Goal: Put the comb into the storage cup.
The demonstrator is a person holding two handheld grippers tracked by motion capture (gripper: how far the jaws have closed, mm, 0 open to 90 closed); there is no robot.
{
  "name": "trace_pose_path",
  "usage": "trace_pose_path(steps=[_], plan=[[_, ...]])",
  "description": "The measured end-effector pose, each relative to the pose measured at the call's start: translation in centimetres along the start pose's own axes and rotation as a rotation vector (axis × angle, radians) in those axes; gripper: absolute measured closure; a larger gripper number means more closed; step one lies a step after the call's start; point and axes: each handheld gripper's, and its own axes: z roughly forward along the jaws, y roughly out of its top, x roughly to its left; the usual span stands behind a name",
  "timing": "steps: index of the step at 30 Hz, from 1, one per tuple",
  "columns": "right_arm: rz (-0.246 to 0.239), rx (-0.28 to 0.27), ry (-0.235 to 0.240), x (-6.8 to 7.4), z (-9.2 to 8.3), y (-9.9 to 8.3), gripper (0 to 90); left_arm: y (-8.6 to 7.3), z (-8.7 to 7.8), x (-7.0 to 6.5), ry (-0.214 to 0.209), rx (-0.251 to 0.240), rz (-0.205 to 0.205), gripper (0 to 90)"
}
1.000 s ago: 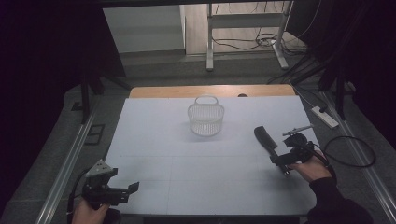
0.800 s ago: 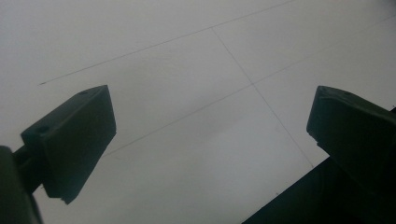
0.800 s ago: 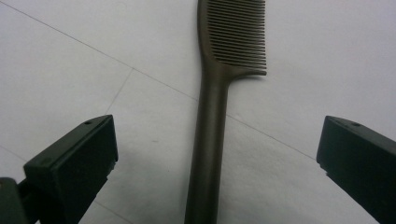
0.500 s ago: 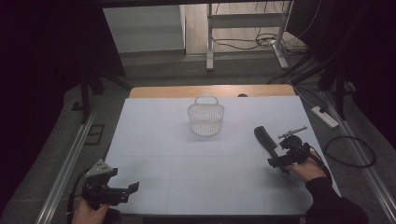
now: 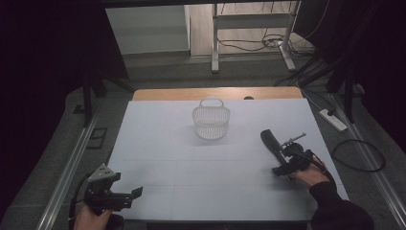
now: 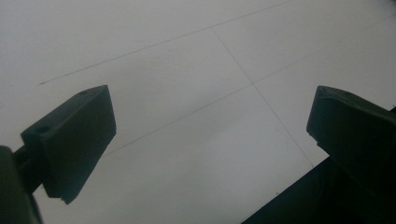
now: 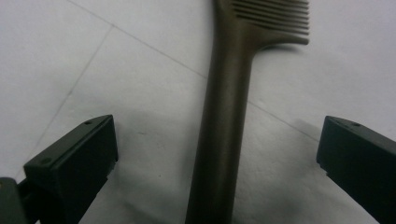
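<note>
Right gripper (image 7: 217, 154) poised over a dark comb (image 7: 224, 116)

The comb lies flat on the white worktop (image 5: 191, 158), handle between the wide-apart jaws, untouched. Left gripper (image 6: 210, 130), jaws apart, hovers at the near-left corner.

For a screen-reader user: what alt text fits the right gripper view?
A dark comb lies on the white table, its handle running between the open right claw and its teeth at the top edge. Neither black jaw touches it.
</note>
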Motion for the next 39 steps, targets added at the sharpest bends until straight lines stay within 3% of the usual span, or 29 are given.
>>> trace_pose_path(steps=[4,14,17,20,24,28,32,39], plan=[[0.022,-0.002,0.021,-0.2,0.2,-0.1,0.0,0.0,0.0,0.0,0.0,0.0,0.0,2.2],[0.038,0.018,0.017,-0.1,0.1,0.1,0.1,0.0,0.0,-0.1,0.002,0.002,0.001,2.3],[0.043,0.017,0.017,0.0,-0.2,0.2,12.0,0.0,0.0,-0.1,0.002,0.003,0.0,2.3],[0.047,-0.001,0.026,-0.1,-0.9,0.3,34.5,0.0,0.1,-0.1,0.004,0.004,0.003,2.2],[0.061,-0.006,0.026,-0.4,-1.0,0.4,46.7,0.0,0.1,-0.1,0.007,0.008,0.008,2.3],[0.076,-0.012,0.038,-1.1,-1.2,0.3,70.2,0.1,0.1,-0.1,0.008,0.009,0.01,2.2],[0.081,-0.014,0.064,-1.5,-1.3,0.2,71.7,0.1,0.1,-0.2,0.014,0.009,0.009,1.8],[0.062,-0.027,0.053,-1.4,-1.3,0.1,72.2,0.1,0.1,-0.3,0.011,0.01,0.02,1.0]])
